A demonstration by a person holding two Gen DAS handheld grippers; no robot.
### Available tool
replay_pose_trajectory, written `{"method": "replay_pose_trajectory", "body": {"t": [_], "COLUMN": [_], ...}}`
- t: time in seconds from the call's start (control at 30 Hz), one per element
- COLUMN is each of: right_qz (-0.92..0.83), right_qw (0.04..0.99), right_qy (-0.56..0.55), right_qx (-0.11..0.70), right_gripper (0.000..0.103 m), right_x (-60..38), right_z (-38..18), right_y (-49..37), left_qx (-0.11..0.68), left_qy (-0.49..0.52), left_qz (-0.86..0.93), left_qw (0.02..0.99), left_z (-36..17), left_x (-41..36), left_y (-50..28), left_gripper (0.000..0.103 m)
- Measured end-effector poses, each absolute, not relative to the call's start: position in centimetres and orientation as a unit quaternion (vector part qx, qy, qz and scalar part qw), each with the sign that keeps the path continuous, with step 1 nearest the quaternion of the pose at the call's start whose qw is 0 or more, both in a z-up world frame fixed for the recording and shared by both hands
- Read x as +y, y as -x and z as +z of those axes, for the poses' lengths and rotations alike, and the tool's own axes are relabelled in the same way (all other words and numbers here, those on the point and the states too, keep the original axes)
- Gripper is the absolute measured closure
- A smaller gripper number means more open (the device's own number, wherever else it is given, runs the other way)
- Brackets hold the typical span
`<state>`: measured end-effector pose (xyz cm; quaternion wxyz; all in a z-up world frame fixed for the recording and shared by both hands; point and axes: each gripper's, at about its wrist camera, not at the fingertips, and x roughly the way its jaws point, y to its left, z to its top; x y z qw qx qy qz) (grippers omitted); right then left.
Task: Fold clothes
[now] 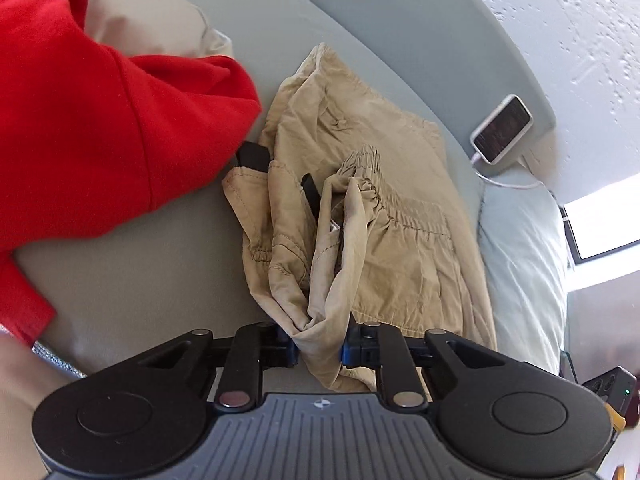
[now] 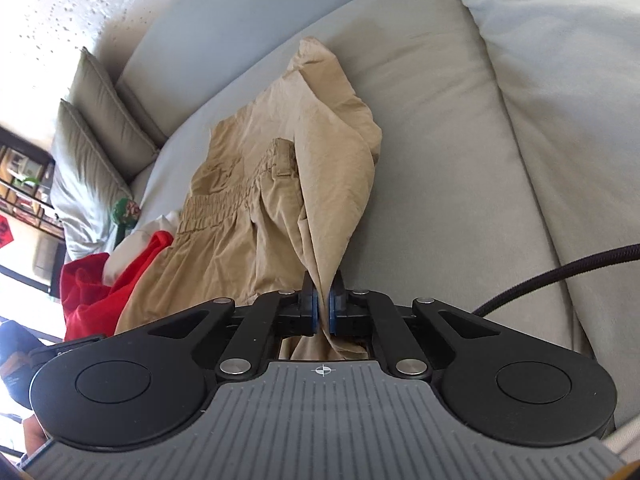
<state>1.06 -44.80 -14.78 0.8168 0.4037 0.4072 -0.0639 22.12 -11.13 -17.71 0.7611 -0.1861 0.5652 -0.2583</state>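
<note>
Khaki trousers (image 1: 360,200) lie crumpled on a pale grey sofa (image 1: 140,280), filling the centre of both wrist views. The left gripper (image 1: 319,350) is clamped on a bunched fold of the trousers at its 12 o'clock, the cloth squeezed between the blue pads (image 1: 346,350). The right gripper (image 2: 323,314) is likewise clamped on a thin pinch of the trousers, which rises taut from its nearly closed jaws toward 12 o'clock. In the left view, a red garment (image 1: 100,120) lies at 10 o'clock, touching the trousers' edge and overlapping a cream cloth (image 1: 140,20); two dark tips of the right gripper show through the folds at centre. A phone (image 1: 502,128) with a white cable (image 1: 508,184) sits on the sofa back at 2 o'clock, beside a pale blue cushion (image 1: 524,264). In the right view, the red garment (image 2: 120,280) lies at 9 o'clock, two grey cushions (image 2: 92,128) at 10 o'clock, and a black cable (image 2: 560,272) at 3 o'clock.
</note>
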Motion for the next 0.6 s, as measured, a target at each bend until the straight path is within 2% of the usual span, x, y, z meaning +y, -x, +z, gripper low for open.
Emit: {"method": "replay_pose_trajectory", "body": {"t": [0.13, 0.23, 0.27, 0.3, 0.37, 0.5, 0.6], "right_qz": [-0.074, -0.095, -0.104, -0.113, -0.120, -0.121, -0.093], "right_qw": [0.805, 0.793, 0.790, 0.788, 0.804, 0.814, 0.820], "right_qy": [-0.418, -0.423, -0.420, -0.417, -0.398, -0.392, -0.404], "right_qx": [0.414, 0.428, 0.433, 0.438, 0.424, 0.411, 0.395], "right_gripper": [0.098, 0.079, 0.066, 0.057, 0.057, 0.054, 0.051], "right_x": [-44.3, -43.9, -43.6, -43.4, -43.0, -42.4, -42.1], "right_z": [-14.9, -14.4, -13.8, -13.1, -10.9, -6.7, -4.4], "right_y": [1.4, 2.5, 3.0, 3.5, 5.5, 9.4, 11.3], "left_qx": [0.578, 0.585, 0.585, 0.581, 0.571, 0.559, 0.520], "left_qy": [0.176, 0.148, 0.131, 0.116, 0.106, 0.119, 0.117], "left_qz": [-0.252, -0.235, -0.234, -0.238, -0.253, -0.289, -0.310], "left_qw": [0.756, 0.762, 0.765, 0.770, 0.774, 0.768, 0.787], "left_z": [-18.4, -17.9, -17.3, -16.5, -15.0, -12.4, -10.4], "left_x": [-10.8, -10.7, -10.6, -10.3, -9.5, -7.5, -7.5], "left_y": [-21.3, -20.5, -20.1, -19.5, -18.3, -16.1, -15.2], "left_gripper": [0.085, 0.074, 0.068, 0.067, 0.060, 0.053, 0.045]}}
